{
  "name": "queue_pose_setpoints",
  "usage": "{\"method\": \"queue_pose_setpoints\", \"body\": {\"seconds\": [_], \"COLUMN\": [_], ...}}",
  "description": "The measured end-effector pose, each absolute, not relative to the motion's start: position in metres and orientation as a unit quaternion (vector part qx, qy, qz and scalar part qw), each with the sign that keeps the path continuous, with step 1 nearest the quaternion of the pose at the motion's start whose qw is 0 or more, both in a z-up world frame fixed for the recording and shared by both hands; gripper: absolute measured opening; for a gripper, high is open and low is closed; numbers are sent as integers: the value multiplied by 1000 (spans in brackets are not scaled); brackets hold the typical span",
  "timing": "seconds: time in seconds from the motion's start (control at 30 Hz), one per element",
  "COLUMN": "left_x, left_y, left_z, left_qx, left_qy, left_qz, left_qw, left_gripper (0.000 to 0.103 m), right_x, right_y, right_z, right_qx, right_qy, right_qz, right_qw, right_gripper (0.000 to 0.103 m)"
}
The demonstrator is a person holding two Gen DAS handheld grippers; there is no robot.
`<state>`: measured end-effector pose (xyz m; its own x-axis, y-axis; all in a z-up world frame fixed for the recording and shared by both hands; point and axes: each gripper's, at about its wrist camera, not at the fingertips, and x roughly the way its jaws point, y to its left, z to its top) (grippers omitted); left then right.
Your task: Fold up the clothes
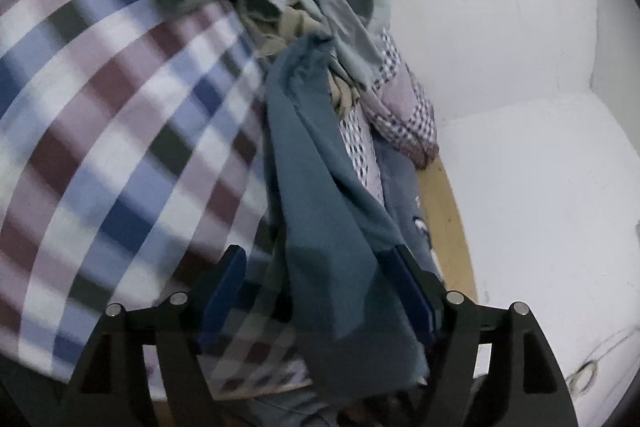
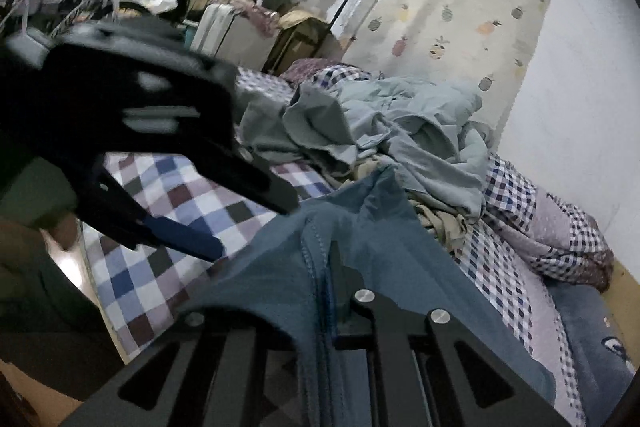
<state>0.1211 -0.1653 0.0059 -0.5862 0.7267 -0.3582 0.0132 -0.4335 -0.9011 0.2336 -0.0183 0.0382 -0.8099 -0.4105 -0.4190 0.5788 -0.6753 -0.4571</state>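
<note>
I have my right tongs [image 2: 326, 291] pinching the seam of a blue garment [image 2: 280, 267] at the lower middle of the right view, lifted off the checked bed [image 2: 180, 203]. My left tongs [image 1: 320, 291] stand spread, and the same cloth hangs between them; as far as I can tell through the blur, the pads are not pressing it. No fold is made yet, and the pile of grey clothes [image 2: 380, 123] at mid-frame waits untouched.
</note>
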Motion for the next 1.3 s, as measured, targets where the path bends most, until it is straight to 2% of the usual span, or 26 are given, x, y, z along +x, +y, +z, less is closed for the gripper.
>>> {"method": "queue_pose_setpoints", "body": {"seconds": [0.23,0.47,0.7,0.87,1.03,1.13,1.2,1.27,1.3], "left_x": [53,10,-7,-19,-25,-31,-34,-36,-36], "left_y": [-148,-134,-154,-154,-157,-159,-160,-163,-164], "left_z": [14,24,31,24,17,10,7,5,4], "left_qx": [-427,-429,-411,-418,-423,-433,-435,-436,-436], "left_qy": [-396,-360,-383,-377,-377,-376,-378,-379,-380], "left_qz": [765,768,770,771,770,770,771,773,774], "left_qw": [275,312,303,297,292,278,269,261,258], "left_gripper": [77,77,77,77,67,57,43,39,33], "right_x": [230,232,240,254,264,271,276,280,282], "right_y": [0,12,23,15,17,24,28,32,34], "right_z": [60,74,84,76,75,78,80,84,85], "right_qx": [140,143,141,140,140,141,139,138,138], "right_qy": [262,242,240,266,274,269,270,267,265], "right_qz": [-913,-914,-910,-895,-890,-890,-890,-891,-892], "right_qw": [281,294,307,329,338,340,339,340,340], "right_gripper": [5,5,4,4,4,4,4,4,4]}}
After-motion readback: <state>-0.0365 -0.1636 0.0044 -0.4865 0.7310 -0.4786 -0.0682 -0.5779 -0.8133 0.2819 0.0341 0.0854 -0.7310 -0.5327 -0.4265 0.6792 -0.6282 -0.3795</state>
